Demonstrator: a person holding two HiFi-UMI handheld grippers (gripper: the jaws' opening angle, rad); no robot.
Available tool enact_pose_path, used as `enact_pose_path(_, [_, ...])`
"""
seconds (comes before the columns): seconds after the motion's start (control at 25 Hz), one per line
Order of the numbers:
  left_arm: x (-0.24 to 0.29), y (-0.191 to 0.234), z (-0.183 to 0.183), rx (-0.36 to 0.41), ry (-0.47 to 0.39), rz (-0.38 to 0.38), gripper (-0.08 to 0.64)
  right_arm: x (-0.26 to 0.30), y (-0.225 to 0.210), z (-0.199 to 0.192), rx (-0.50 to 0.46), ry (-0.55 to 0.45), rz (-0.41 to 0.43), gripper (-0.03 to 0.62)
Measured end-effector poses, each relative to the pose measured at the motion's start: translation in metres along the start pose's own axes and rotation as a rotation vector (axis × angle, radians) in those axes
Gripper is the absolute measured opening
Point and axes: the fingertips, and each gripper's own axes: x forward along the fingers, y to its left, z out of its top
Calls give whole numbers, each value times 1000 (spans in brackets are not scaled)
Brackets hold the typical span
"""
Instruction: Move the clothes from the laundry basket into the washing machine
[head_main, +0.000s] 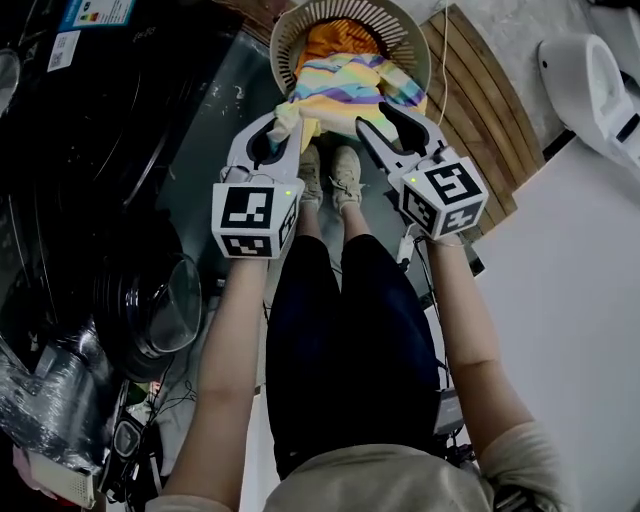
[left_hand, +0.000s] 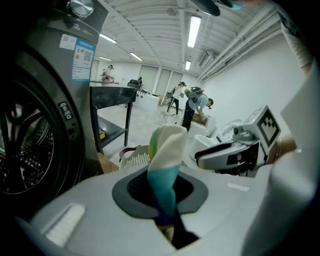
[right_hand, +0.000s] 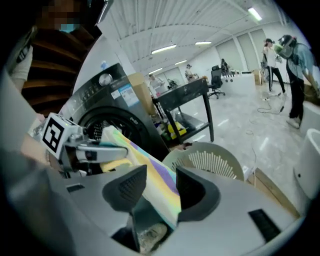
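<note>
We see the left gripper (left_hand: 162, 197) clamped on a twisted end of the striped garment (head_main: 345, 85), its jaws pressed together on the cloth. The right gripper (right_hand: 161, 189) has its jaws apart (the same cloth runs loosely between them). The garment drapes from the laundry basket (head_main: 418, 45) over its near rim, with an orange piece (head_main: 338, 38) behind it inside. The washing machine (head_main: 90, 150) stands at our left with its door (head_main: 165, 300) open. A wooden pallet (head_main: 490, 100) lies right of the basket in a bright hall.
</note>
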Motion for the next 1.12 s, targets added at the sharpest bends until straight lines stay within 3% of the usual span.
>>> enact_pose_path(0.24, [-24, 26, -4, -22, -1, 56, 38, 56, -21, -48, -171, 206, 10, 247])
enact_pose_path(0.52, [-40, 36, -10, -8, 5, 44, 38, 122, -34, -85, -275, 389, 124, 253])
enact_pose_path(0.64, [-42, 41, -14, -9, 9, 45, 38, 137, -36, -92, -274, 423, 145, 236])
enact_pose_path(0.68, [-42, 43, -15, -13, 8, 47, 38, 139, -36, -93, -258, 422, 149, 153])
enact_pose_path(0.8, [-40, 48, -17, -29, 5, 57, 38, 141, -32, -90, -182, 390, 166, 27])
enact_pose_path(0.92, [-36, 51, -20, -42, 4, 65, 40, 129, -28, -76, -119, 303, 176, 18])
enact_pose_path(1.12, [-25, 42, -18, -78, -24, 36, 40, 78, -9, -18, 7, 46, 220, 17])
